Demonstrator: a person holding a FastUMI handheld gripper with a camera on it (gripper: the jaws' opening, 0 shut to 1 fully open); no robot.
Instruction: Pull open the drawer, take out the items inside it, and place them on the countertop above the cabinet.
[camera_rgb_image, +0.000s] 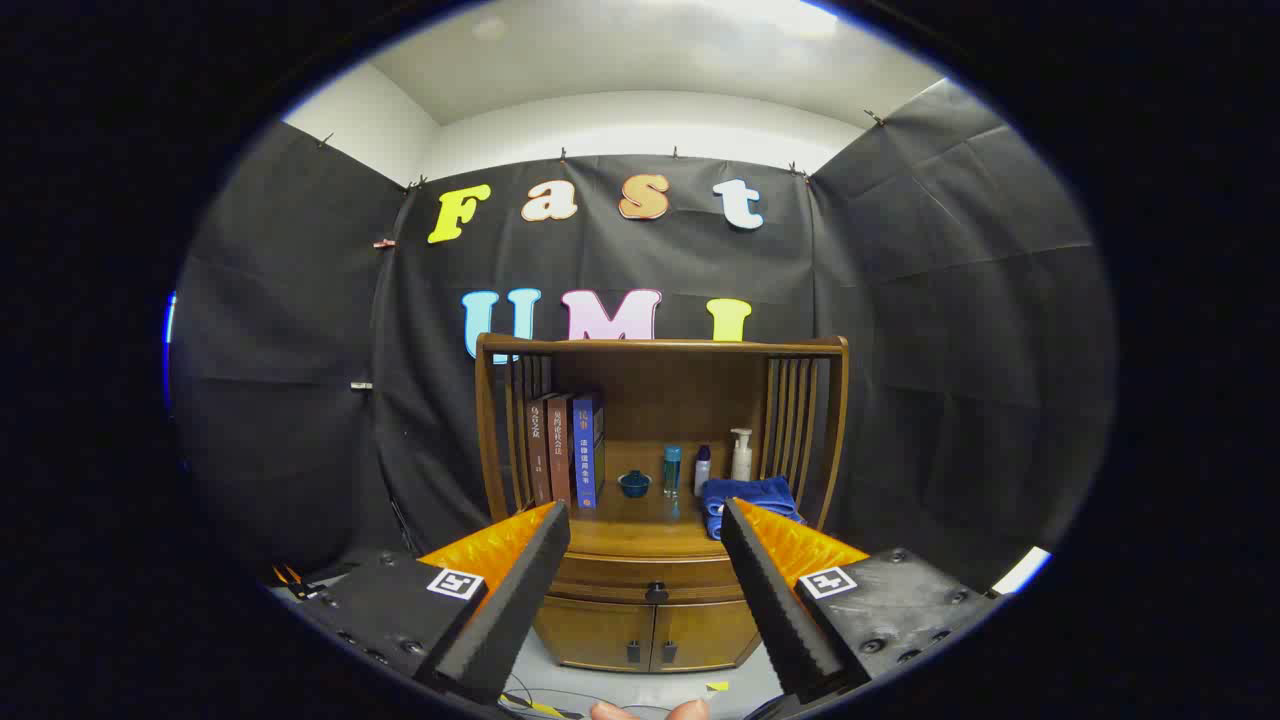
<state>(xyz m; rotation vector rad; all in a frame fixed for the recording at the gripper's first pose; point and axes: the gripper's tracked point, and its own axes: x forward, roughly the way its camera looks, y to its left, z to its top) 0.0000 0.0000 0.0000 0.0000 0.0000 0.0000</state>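
Our tool (645, 530) is wide open and holds nothing, and the shut drawer (650, 577) with its small dark knob (656, 592) sits ahead between the fingers, so we should go straight in and pinch that knob squarely.

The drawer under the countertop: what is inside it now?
Nothing inside shows: the drawer is closed, so its front and dark knob hide the contents. The gripper is open, its fingers apart, short of the cabinet.
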